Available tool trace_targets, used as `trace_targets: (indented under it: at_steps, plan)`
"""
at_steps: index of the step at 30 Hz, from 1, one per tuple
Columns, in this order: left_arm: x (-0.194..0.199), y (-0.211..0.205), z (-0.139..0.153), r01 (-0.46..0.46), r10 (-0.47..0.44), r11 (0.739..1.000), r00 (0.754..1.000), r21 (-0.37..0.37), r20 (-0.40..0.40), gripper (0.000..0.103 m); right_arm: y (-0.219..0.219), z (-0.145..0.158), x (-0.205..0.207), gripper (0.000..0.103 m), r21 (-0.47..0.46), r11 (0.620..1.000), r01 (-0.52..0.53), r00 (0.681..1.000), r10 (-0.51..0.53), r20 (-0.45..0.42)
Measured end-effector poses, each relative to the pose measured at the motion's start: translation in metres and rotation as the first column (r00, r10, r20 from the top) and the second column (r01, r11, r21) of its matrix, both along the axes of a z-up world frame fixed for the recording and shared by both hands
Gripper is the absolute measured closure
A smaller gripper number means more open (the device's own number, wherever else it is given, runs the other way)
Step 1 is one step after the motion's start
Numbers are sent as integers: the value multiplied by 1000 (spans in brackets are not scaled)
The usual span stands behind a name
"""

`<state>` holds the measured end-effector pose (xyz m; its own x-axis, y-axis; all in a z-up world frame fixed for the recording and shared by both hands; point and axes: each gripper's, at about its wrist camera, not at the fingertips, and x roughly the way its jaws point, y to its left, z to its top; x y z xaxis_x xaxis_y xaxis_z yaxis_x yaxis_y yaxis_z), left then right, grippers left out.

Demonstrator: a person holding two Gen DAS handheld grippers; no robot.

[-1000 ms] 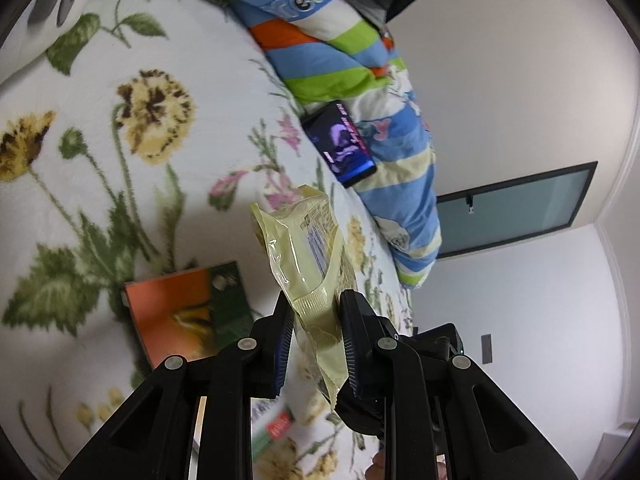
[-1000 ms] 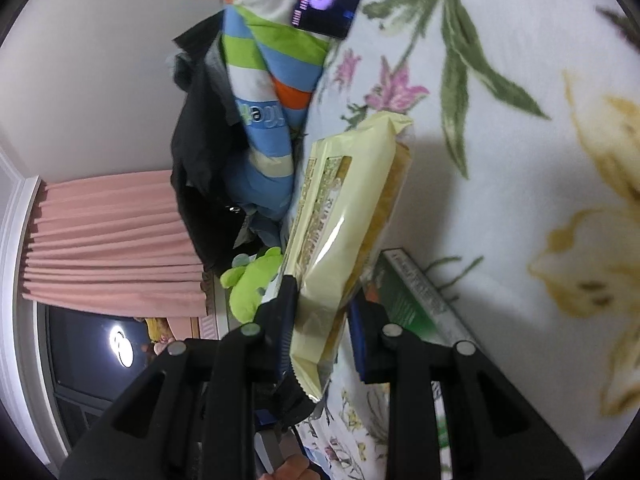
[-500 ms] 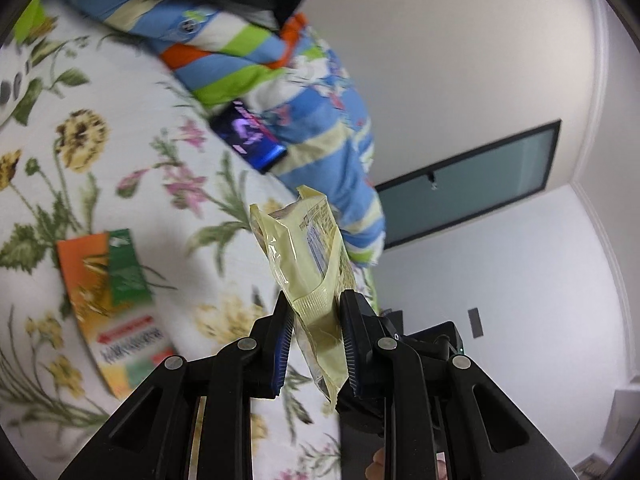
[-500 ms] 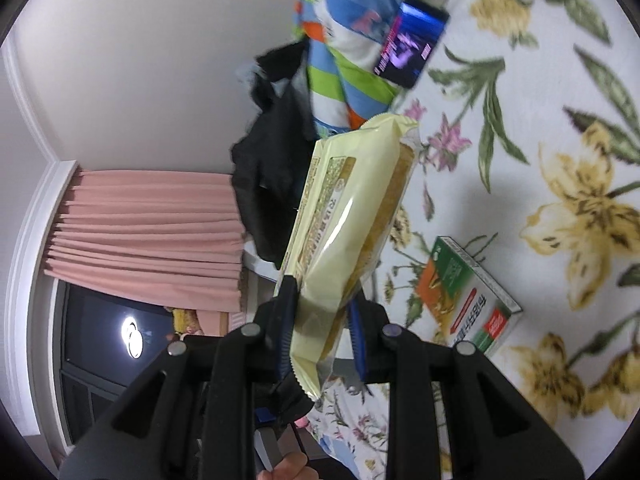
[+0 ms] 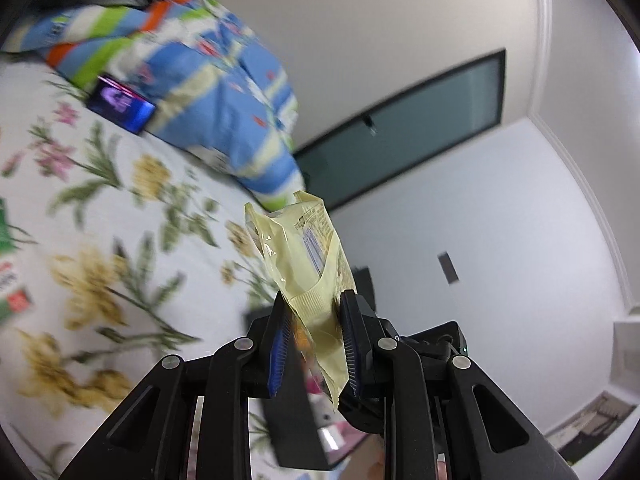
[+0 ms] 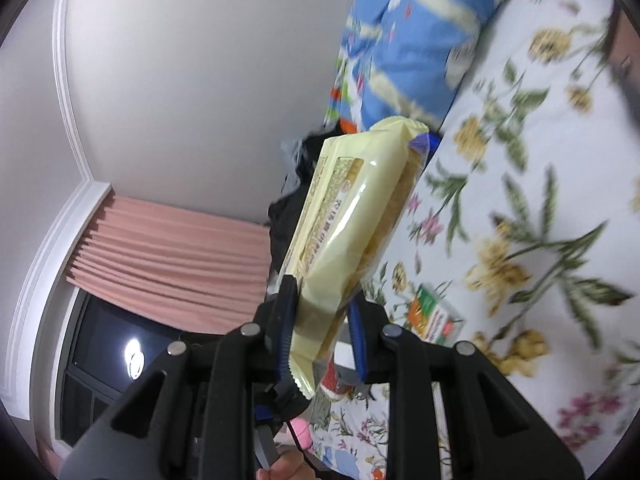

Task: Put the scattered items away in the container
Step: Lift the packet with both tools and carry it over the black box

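Observation:
A pale yellow snack packet [image 5: 304, 272] hangs in the air above the floral bedsheet [image 5: 100, 208], and my left gripper [image 5: 314, 322] is shut on its crimped end. In the right wrist view my right gripper [image 6: 322, 308] is shut on the end of a longer yellow cracker packet [image 6: 352, 216]. An orange and green box [image 6: 434, 314] lies on the sheet below the right gripper, and its edge [image 5: 10, 280] shows at the left border of the left wrist view. A dark purple packet [image 5: 120, 102] leans against the striped quilt [image 5: 224, 92]. No container can be made out for certain.
A dark box-like shape [image 5: 292, 400] sits low under the left gripper, blurred. Black clothing [image 6: 288, 208] lies beyond the quilt. A pink curtain [image 6: 168, 248] hangs over a dark window, with white walls around. A hand [image 6: 288, 466] shows at the bottom edge.
Both grippers rose away from the bed with their packets still held. The orange and green box and the purple packet now look smaller and farther off; the views have swung toward the walls.

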<state>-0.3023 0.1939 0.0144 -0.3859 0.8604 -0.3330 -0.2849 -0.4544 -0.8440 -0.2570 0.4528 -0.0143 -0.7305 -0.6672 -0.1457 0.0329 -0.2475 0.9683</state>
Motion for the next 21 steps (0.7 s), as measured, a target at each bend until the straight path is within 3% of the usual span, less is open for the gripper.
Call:
trace_targets:
  at_steps: [9,15,21]
  plan:
    - [17,131,3,162,-162,987,987,10,8,80,119,7,62,78,35,986,163,986,-163,19]
    - [7,204,-20,233,-233,973,971,3,61,80,177,-13,74,78,43,970,241,966,-244,89]
    - [-9,249,-48,285,-281,958,953,-28,110,80,214,-43,70,77,37,956,291,941,-293,168]
